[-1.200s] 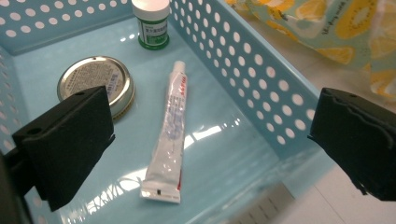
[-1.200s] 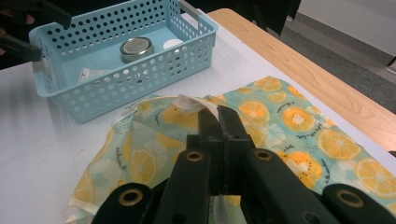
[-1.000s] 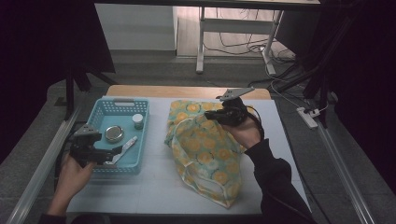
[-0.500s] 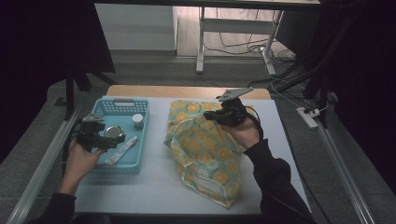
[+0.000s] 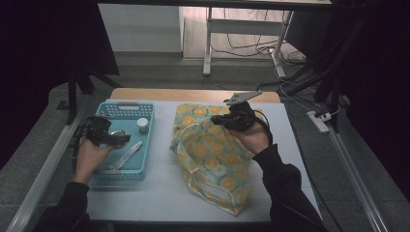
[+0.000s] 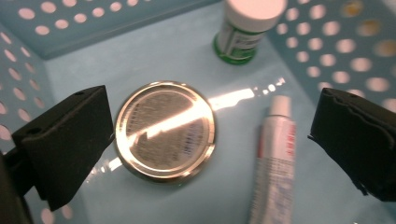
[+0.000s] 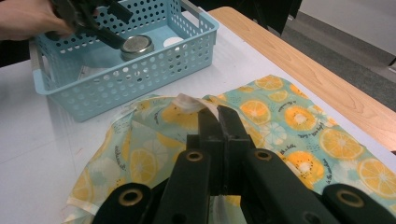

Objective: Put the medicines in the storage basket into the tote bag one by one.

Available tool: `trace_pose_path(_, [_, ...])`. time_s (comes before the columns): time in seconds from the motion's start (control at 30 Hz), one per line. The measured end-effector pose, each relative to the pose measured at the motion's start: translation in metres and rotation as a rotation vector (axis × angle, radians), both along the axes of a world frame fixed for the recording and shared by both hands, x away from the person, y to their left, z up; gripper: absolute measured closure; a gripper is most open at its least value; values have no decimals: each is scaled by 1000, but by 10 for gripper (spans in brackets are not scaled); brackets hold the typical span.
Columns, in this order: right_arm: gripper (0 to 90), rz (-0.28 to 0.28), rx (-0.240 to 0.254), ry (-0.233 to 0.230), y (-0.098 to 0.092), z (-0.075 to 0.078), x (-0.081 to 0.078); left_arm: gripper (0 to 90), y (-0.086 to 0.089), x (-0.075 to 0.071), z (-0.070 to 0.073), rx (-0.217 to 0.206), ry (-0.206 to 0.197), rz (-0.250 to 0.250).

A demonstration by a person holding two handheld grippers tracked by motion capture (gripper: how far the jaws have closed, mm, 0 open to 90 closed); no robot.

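Note:
A light blue perforated basket (image 5: pixel 126 105) stands at the table's left. Inside it lie a round metal tin (image 6: pixel 164 132), a white tube (image 6: pixel 275 158) and a small white-capped bottle (image 6: pixel 243 28). My left gripper (image 5: pixel 120 140) hangs low inside the basket, open, with the tin between its jaws close to the left one; the pads do not press on it. An orange-print cloth bag (image 5: pixel 212 164) lies across the table's middle. At the bag's far edge my right gripper (image 5: pixel 216 121) is shut on the white-trimmed rim (image 7: pixel 189 103) and holds it slightly raised.
The white tabletop (image 5: pixel 159 193) shows in front of the basket and bag, with a wooden strip (image 5: pixel 193 95) along the far side. Metal rails run down both sides of the table. A power strip (image 5: pixel 320 121) lies on the floor at the right.
My left gripper has moved from the basket's near left corner forward and down into the basket, over the tin. The right gripper and the bag have stayed put.

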State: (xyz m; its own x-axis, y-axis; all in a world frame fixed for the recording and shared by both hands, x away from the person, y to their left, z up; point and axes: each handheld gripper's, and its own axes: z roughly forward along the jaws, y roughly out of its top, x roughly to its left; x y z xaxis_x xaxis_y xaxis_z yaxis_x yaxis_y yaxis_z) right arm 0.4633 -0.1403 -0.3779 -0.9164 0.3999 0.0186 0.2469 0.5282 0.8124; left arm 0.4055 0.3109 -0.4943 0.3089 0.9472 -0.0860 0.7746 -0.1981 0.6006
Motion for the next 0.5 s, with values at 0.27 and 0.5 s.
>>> trace_pose_path(0.27, [900, 3, 1, 1, 0, -1, 0, 0, 1, 17, -13, 14, 101, 15])
trace_pose_path(0.5, [900, 4, 2, 2, -1, -2, -1, 0, -3, 27, -22, 54, 178, 28])
